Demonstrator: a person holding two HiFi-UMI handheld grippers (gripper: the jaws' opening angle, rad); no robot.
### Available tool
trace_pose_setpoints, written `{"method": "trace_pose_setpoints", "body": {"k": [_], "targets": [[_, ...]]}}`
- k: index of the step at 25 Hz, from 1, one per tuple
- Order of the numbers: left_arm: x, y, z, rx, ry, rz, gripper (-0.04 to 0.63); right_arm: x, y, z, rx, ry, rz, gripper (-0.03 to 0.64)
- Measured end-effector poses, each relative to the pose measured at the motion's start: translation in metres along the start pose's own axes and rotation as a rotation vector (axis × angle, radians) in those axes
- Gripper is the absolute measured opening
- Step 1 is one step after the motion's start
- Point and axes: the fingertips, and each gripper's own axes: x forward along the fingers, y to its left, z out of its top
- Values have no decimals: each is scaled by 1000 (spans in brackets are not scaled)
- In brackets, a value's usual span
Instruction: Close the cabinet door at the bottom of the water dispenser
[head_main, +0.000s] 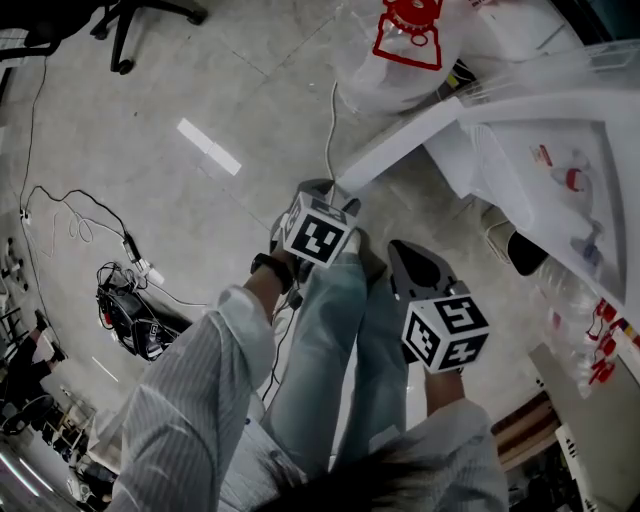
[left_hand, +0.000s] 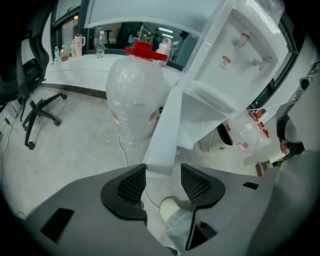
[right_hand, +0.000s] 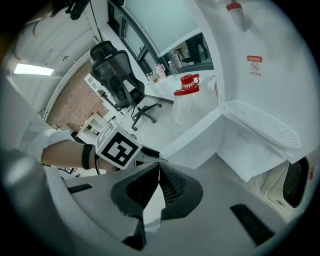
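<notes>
Cabinet door (left_hand: 166, 131) stands swung out from the foot of the water dispenser (left_hand: 239, 55); not closed yet.

Left gripper (left_hand: 162, 181) points steeply down with its jaws wide apart. The door's free edge stands between the pads and a gap shows at one pad, so there is no grip. Judgement: straddling the edge lets either pad push the panel round without pinching it.

Right gripper (right_hand: 159, 169) hangs beside the left one, tips together on nothing. It looks to be kept off the panel as a spare.

Around:
- A bagged water bottle (left_hand: 135, 95) with a red cap stands on the floor just beyond the door's outer face.
- A white cable (head_main: 330, 125) runs along the floor by the door's foot.
- The person's leg (head_main: 325, 330) and shoe (left_hand: 170, 207) are under the left gripper, near the door's end; they may need minding.
- An office chair (right_hand: 117, 70) stands well apart.

Nothing shows in the arc toward the cabinet, though its inside is only partly seen.
</notes>
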Motion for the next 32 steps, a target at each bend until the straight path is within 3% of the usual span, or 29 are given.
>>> {"method": "trace_pose_setpoints", "body": {"k": [5,16,22,28,32], "targets": [[1,-1,-5,22,-6,46,192,-4,-3,-7,20,-7,-9,14],[8,-40,-17,26,-9,64,175,-29,-12,-39,19,-4,14,14],[22,-86,-26,-25,2,66,173,-64,-36,-61,-19,2,30,14],[38,-132,-24,-114,-51,107,173,-112,-77,-88,-59,19,22,14],[52,-162,-21,-121,-65,130,173,-141,-110,-109,-64,26,2,14]]}}
